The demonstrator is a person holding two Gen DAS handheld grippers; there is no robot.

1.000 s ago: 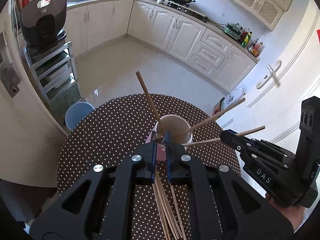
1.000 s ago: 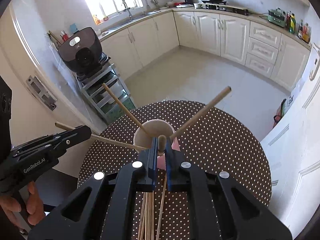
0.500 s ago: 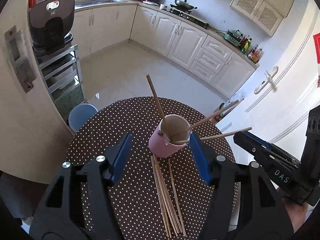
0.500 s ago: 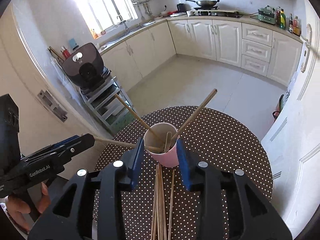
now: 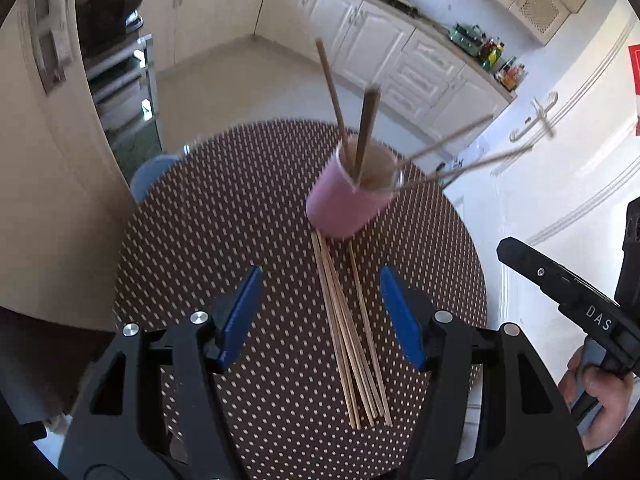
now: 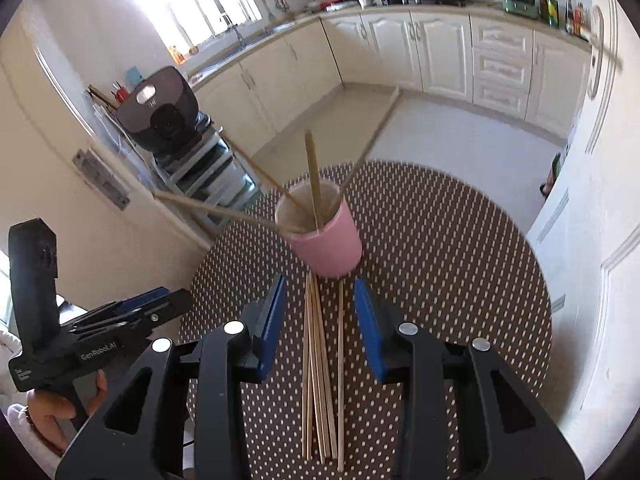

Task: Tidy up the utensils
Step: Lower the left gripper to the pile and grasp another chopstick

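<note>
Your left gripper (image 5: 320,316) wide, empty; right gripper (image 6: 320,320) narrower, empty. Loose chopsticks (image 5: 352,344) flat on dotted table (image 5: 200,220) below both, touching pink cup (image 5: 344,208). Light, stiff, thin, likely to roll — pinch one mid-length, outermost first.

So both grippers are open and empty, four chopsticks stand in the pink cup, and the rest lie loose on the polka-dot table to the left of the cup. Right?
Not quite. The loose chopsticks do not lie to the left of the pink cup; they lie in front of it, running from its base toward the cameras. Both wrist views show this. The rest holds: left gripper and right gripper open and empty, four chopsticks in the cup, polka-dot table.
</note>
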